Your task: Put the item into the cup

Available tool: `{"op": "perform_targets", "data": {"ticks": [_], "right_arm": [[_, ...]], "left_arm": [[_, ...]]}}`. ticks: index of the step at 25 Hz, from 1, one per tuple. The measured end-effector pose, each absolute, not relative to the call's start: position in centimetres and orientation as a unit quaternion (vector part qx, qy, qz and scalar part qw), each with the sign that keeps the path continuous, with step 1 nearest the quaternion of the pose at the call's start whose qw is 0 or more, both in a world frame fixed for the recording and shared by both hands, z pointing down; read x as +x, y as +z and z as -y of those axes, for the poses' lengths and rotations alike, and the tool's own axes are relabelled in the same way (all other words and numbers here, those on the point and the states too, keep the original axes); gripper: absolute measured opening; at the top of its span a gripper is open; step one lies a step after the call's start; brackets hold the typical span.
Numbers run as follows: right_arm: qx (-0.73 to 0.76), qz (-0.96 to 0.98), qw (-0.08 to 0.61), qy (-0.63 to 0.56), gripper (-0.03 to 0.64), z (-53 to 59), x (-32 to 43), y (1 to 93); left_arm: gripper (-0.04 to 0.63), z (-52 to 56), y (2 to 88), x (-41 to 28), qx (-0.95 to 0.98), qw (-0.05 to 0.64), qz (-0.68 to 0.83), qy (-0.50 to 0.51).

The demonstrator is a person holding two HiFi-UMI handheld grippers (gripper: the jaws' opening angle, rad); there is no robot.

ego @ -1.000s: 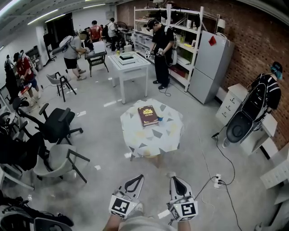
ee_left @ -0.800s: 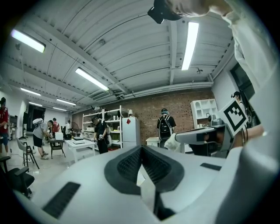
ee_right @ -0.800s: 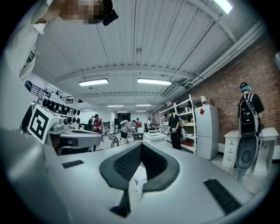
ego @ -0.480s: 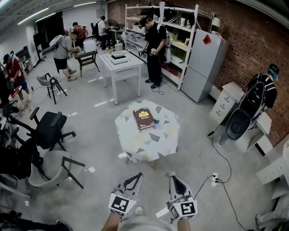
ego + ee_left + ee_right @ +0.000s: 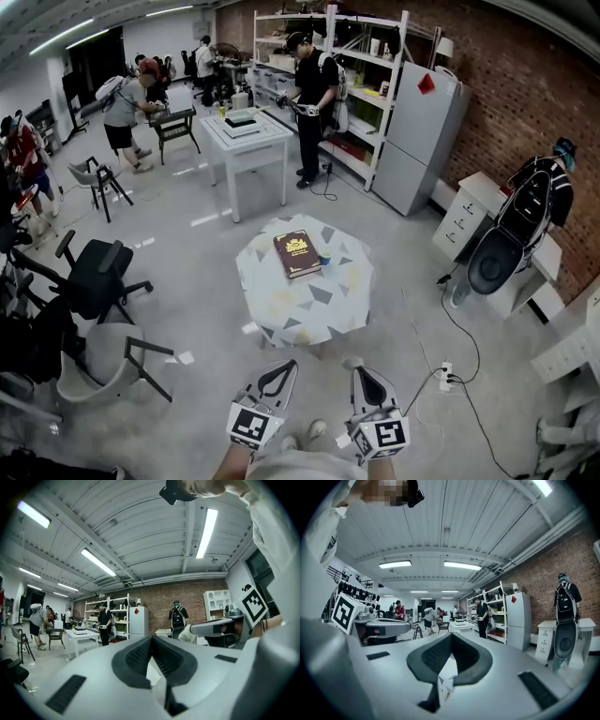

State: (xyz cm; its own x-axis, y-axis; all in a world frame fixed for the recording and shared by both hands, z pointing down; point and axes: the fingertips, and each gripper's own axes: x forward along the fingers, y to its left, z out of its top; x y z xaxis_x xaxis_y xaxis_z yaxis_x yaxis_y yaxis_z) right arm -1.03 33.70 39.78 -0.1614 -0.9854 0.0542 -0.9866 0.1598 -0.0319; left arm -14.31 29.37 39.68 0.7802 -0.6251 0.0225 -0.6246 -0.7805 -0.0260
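Ahead on the floor stands a small table [image 5: 309, 305] under a patterned white cloth. On it lies a dark red book [image 5: 296, 253], with a small blue object [image 5: 324, 260] at its right edge, too small to make out. My left gripper [image 5: 284, 366] and right gripper [image 5: 358, 369] are held low at the bottom of the head view, well short of the table. Both are shut with nothing between their jaws. In the left gripper view the left gripper's [image 5: 151, 638] pads meet. The right gripper [image 5: 451, 634] shows the same in its own view.
Office chairs [image 5: 98, 277] and a grey chair [image 5: 108, 366] stand to the left. A cable runs to a power strip [image 5: 448, 375] on the floor at the right. Behind the table are a white table [image 5: 246, 131], shelves [image 5: 361, 75], a fridge [image 5: 422, 141] and several people.
The view has moved forward: the clothed table and the room have slid slightly down and left in the head view. Both grippers stay shut in the same place.
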Motion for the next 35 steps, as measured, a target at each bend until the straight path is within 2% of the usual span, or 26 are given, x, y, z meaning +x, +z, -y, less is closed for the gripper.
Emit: {"op": "perform_targets", "data": {"ticks": [18,35], "right_arm": [[0.63,0.776,0.012,0.036,0.005,-26.7,-0.3,41.1],[0.606,0.794,0.013,0.049,0.005,-17.4,4.5,41.1]], "left_arm": [[0.012,-23.2,40.4,-13.5,-0.936,0.005,-0.351,-0.016],[0.012,-15.0,39.9,-8.7,-0.927,0.011,-0.375,-0.026]]}}
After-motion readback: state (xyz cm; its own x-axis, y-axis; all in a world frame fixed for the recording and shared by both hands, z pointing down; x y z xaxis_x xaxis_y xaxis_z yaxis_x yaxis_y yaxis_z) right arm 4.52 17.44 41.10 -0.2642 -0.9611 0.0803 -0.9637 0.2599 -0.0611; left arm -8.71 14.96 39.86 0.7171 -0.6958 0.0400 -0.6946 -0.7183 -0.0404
